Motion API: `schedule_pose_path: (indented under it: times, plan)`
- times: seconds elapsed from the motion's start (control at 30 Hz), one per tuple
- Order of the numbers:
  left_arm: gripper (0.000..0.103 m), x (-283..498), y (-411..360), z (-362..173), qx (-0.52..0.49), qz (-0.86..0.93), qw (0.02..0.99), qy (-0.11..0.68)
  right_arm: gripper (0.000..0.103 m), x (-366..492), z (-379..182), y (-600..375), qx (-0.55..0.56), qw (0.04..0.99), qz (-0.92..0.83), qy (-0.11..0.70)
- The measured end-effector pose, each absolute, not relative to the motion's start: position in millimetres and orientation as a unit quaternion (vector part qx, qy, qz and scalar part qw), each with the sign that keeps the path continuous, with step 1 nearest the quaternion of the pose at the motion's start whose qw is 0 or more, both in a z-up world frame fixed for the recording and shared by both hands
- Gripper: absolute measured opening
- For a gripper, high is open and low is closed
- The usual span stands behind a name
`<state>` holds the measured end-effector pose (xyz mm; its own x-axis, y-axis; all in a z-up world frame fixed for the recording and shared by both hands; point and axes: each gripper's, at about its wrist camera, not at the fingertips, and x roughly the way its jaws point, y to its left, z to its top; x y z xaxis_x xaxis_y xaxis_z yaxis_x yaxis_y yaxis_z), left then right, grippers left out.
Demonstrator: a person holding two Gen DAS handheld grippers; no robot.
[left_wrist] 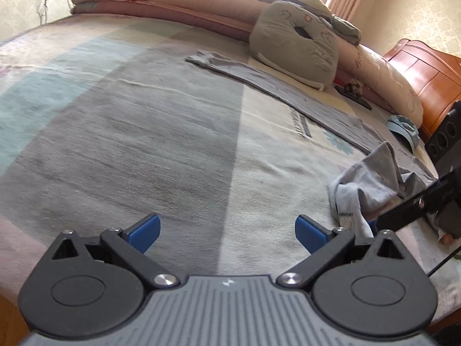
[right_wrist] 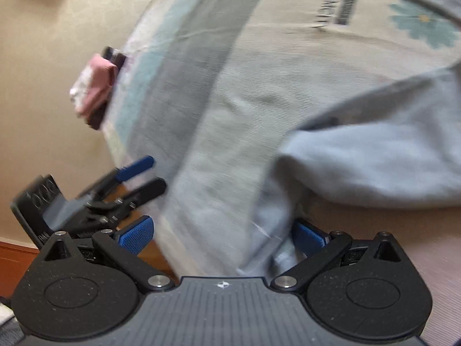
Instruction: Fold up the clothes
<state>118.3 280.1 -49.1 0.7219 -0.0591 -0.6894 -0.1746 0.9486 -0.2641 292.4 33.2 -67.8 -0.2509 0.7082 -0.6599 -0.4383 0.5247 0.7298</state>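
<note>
Hovering with jaws spread, left gripper [left_wrist: 227, 235] empty, right gripper [right_wrist: 223, 238] around grey shirt [right_wrist: 374, 155] near bed [left_wrist: 144, 144] edge; risks grabbing several crumpled layers.

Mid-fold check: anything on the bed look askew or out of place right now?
Yes. The light grey garment lies crumpled in a heap near the bed's edge rather than spread flat, next to the right gripper, whose fingers stand apart. The long grey garment behind it lies flat. Nothing looks damaged or spilled.
</note>
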Motion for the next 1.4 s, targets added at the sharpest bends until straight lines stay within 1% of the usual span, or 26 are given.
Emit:
schedule_pose_path:
  times: [0.07, 0.23, 0.3, 0.63, 0.73, 0.83, 0.93, 1.03, 1.13, 1.27, 1.4]
  plan:
    - [0.099, 112.6, 285.9, -45.9, -0.154, 0.045, 0.915, 0.37, 0.103, 292.4, -70.6, 46.7, 0.131, 0.587, 0.49, 0.631]
    - [0.099, 93.3, 301.9, -38.9, -0.153, 0.083, 0.914, 0.366, 0.103, 289.8, -67.6, 84.1, 0.143, 0.575, 0.525, 0.611]
    - [0.099, 86.0, 307.7, -36.2, -0.154, 0.097, 0.913, 0.364, 0.103, 290.6, -57.9, 96.0, 0.165, 0.559, 0.553, 0.595]
    - [0.099, 75.0, 316.6, -23.5, -0.15, 0.124, 0.914, 0.356, 0.103, 312.1, 18.8, 149.2, 0.175, 0.575, 0.636, 0.484]
    - [0.1, 76.9, 314.1, -25.1, -0.151, 0.12, 0.913, 0.358, 0.103, 314.6, 15.0, 158.5, 0.186, 0.563, 0.64, 0.489]
    - [0.1, 81.3, 310.4, -31.5, -0.148, 0.116, 0.91, 0.371, 0.103, 308.0, -3.5, 164.6, 0.144, 0.564, 0.619, 0.528]
    - [0.1, 86.9, 305.5, -38.8, -0.14, 0.109, 0.906, 0.384, 0.103, 298.4, -20.4, 150.5, 0.116, 0.568, 0.607, 0.544]
    - [0.1, 95.5, 299.3, -45.6, -0.129, 0.096, 0.904, 0.395, 0.103, 299.9, -30.3, 119.9, 0.125, 0.578, 0.586, 0.555]
    - [0.1, 108.7, 292.3, -51.4, -0.106, 0.084, 0.906, 0.402, 0.103, 307.0, -34.3, 79.7, 0.133, 0.614, 0.545, 0.556]
    - [0.1, 132.4, 276.9, -58.7, -0.031, 0.081, 0.913, 0.398, 0.103, 308.8, -38.4, 20.8, 0.147, 0.661, 0.486, 0.552]
    - [0.1, 156.1, 257.0, -67.5, 0.077, 0.088, 0.915, 0.385, 0.103, 289.0, -46.7, -24.4, 0.115, 0.722, 0.407, 0.548]
